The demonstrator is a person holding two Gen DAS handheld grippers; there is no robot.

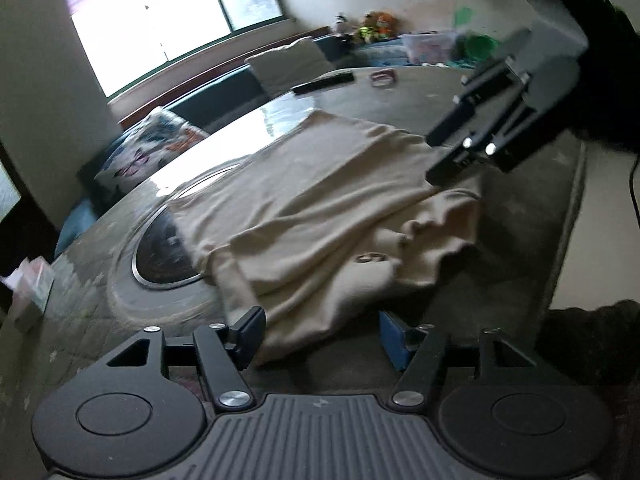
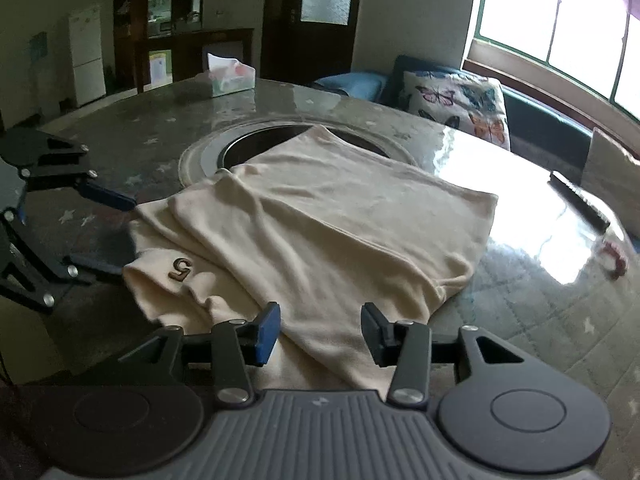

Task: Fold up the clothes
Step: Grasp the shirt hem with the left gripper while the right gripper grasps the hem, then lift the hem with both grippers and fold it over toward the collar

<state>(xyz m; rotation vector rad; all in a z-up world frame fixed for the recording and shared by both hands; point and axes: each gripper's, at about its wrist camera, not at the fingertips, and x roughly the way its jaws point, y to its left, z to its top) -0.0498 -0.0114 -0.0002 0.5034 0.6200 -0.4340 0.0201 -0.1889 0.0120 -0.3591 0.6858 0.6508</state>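
1. Cream shirt [image 2: 320,220] lies partly folded on the round glossy table [image 2: 520,312], centre frame in both views. Far edge overlaps the dark round inset [image 2: 256,142] in the tabletop.
2. Small "5" logo [image 2: 180,270] faces up on the bunched part at the shirt's lower-left in the right wrist view.
3. Left gripper [image 1: 322,338]: jaws spread, shirt edge lying between them at bottom centre of its own view, not pinched.
4. Right gripper [image 2: 320,334]: jaws spread, cloth between and under the fingers at bottom centre, no grip.
5. Background: tissue box [image 2: 230,76] upper left on the table's far side, butterfly cushion [image 2: 460,104] upper right, dark remote [image 2: 580,204] at the right edge.
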